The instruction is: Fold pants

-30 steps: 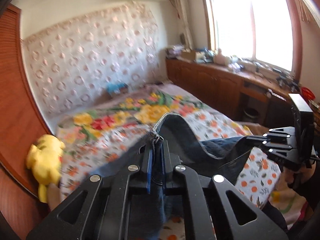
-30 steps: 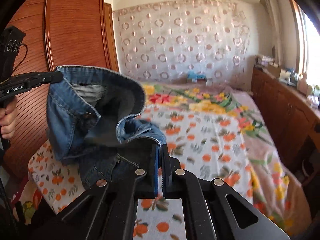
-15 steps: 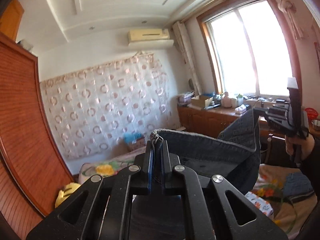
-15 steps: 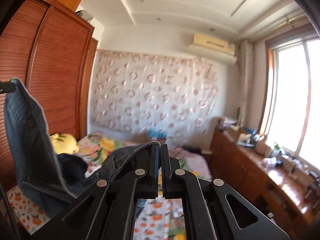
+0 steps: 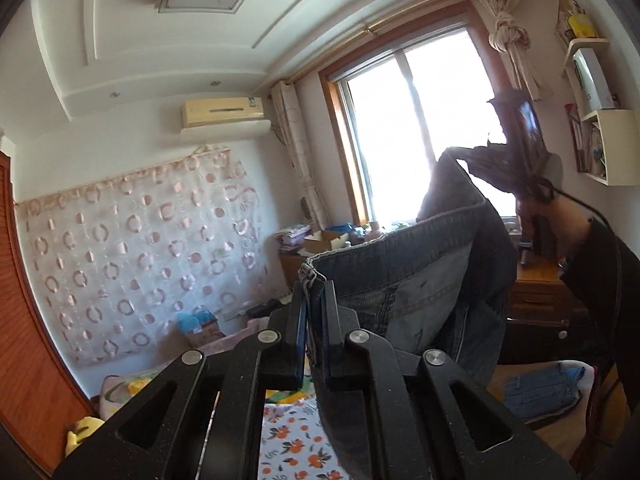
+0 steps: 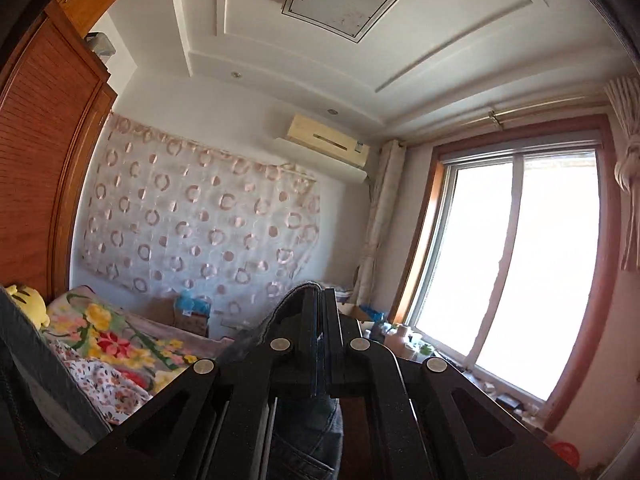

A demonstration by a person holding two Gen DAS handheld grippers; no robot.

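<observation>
Dark blue jeans (image 5: 420,288) hang in the air, stretched by the waistband between both grippers. My left gripper (image 5: 314,312) is shut on one end of the waistband, with denim falling between and below its fingers. At the upper right of the left wrist view, a hand holds my right gripper (image 5: 464,156), blurred, pinching the other end higher up. In the right wrist view my right gripper (image 6: 320,312) is shut on a denim fold (image 6: 280,320), and more of the jeans (image 6: 24,360) crosses the left edge.
The bed with a floral sheet (image 6: 120,340) lies below, a yellow plush toy (image 6: 28,300) at its head. A wooden wardrobe (image 6: 36,160) stands left, a bright window (image 6: 520,260) and wooden cabinet (image 5: 536,292) right. Another blue garment (image 5: 540,392) lies low at the right.
Both grippers have risen and tilted upward, lifting the jeans off the bed. The right one climbed higher. The waistband now stretches between them in the air.
</observation>
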